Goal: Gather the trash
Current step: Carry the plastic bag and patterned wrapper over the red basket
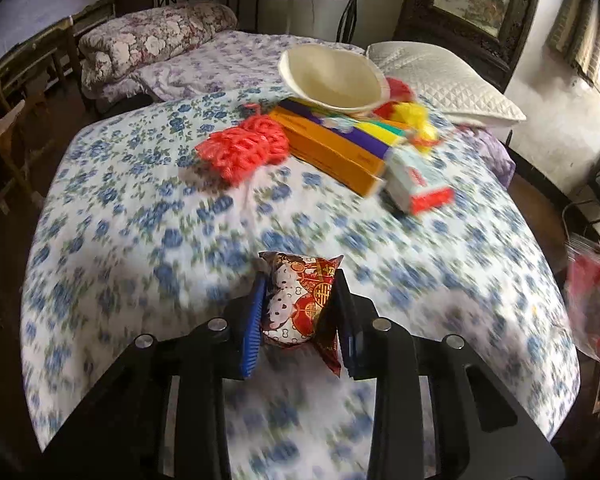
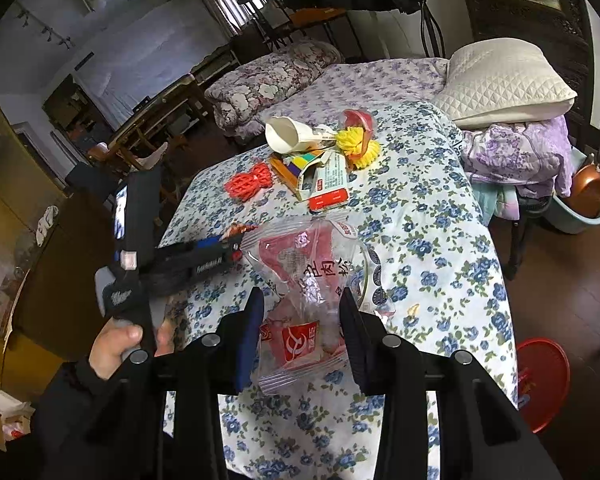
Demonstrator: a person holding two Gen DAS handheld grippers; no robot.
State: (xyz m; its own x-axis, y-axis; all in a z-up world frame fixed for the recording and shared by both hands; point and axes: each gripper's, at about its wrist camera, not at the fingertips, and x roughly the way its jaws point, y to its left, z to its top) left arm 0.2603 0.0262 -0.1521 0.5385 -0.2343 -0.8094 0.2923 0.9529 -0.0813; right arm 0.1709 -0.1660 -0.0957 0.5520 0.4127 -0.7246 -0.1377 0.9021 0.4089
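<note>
A: Left gripper – jaws clamped on red snack packet, cartoon figures on it, pinched between blue pad and black pad, held over floral bedsheet.
B: Right gripper?
A: Closed on clear plastic bag w/ red print; bag bulges up past the fingers, above the sheet.
B: Rest of the trash?
A: Far end of bed: red mesh net, orange box, small white-red carton, white paper bowl tilted on the pile, yellow fluffy bits.
B: Person?
A: Hand on left gripper's handle, right-wrist view.
</note>
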